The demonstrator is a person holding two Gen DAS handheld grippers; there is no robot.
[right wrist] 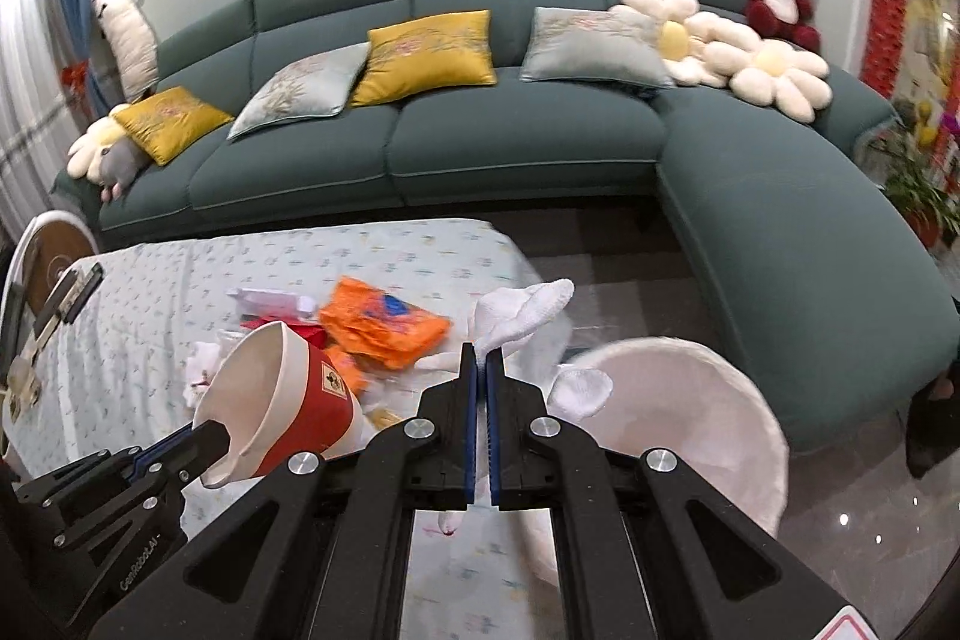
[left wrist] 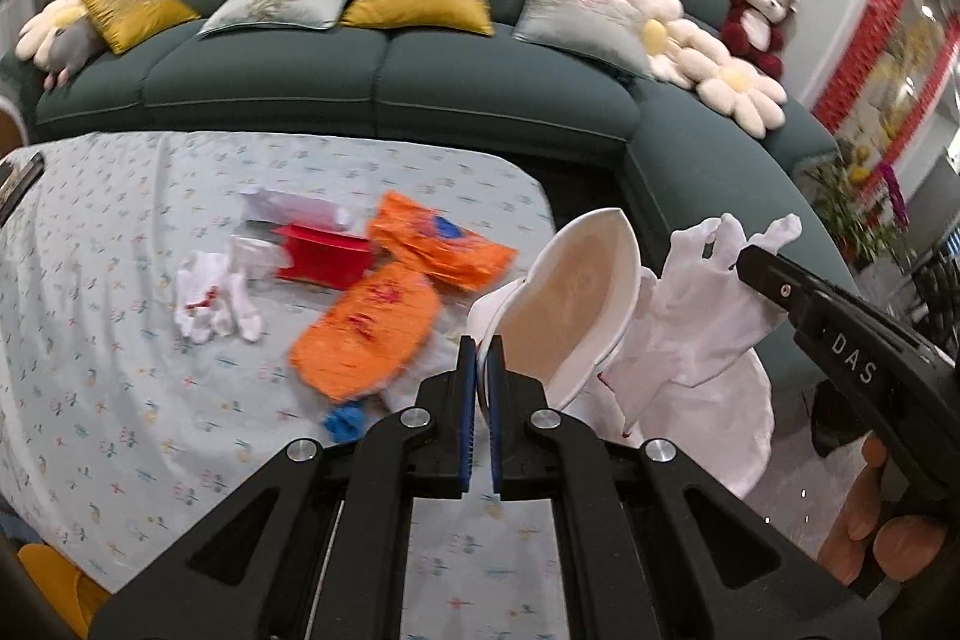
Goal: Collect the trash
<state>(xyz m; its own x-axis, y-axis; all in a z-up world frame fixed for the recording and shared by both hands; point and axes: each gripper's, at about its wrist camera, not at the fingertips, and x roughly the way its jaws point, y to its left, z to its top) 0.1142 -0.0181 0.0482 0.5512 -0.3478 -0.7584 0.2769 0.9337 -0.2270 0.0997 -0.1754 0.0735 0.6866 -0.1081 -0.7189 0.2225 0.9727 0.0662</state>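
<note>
- Left wrist view: the left gripper (left wrist: 482, 349) has its jaws pinching the rim of a paper cup (left wrist: 570, 298), tilted just ahead. Orange wrappers (left wrist: 366, 334) lie left of the jaws on the tabletop (left wrist: 90, 316).
- Right wrist view: the right gripper (right wrist: 482, 358) has its jaws pinching the white trash bag (right wrist: 678, 400), which opens to their right; the cup (right wrist: 288, 400) sits to their left.

Red-and-white paper cup (right wrist: 288, 400) tilted, mouth up-left, pinched at its rim over the table edge. White plastic bag (left wrist: 702, 316) hangs open just right of it, handle clamped. Orange wrappers (left wrist: 384, 304), red box (left wrist: 327, 259), white crumpled tissues (left wrist: 213, 301) lie on the floral tablecloth (left wrist: 120, 388).
</note>
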